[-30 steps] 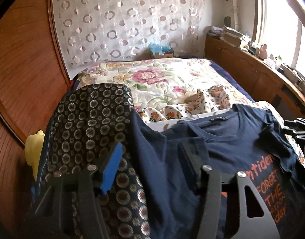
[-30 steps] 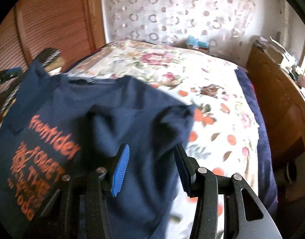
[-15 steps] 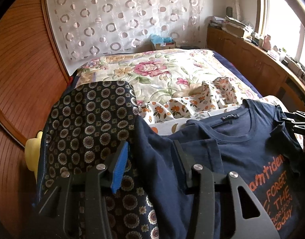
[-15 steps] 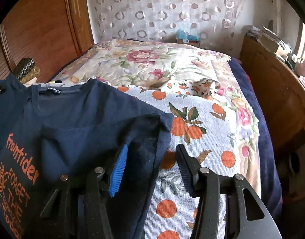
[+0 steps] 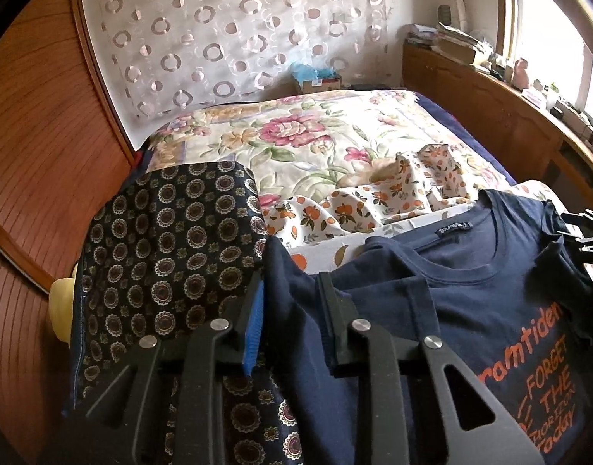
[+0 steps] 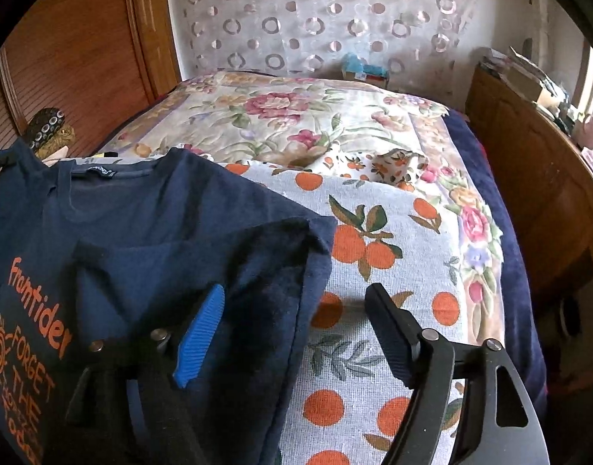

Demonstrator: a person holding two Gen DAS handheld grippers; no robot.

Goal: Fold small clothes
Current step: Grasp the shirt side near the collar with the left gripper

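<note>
While left tongs [image 5: 292, 317] pinch the navy T-shirt [image 5: 490, 302], right tongs [image 6: 296, 333] gape beside it.

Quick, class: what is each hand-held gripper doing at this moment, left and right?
Left hand-held gripper: shut on the folded edge of the navy T-shirt.
Right hand-held gripper: open, holding nothing; the shirt's edge lies loose between its fingers.

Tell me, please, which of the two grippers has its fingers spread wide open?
The right gripper: its fingers stand wide apart over the navy T-shirt's edge, whereas the left gripper is closed on that shirt's fabric.
</note>
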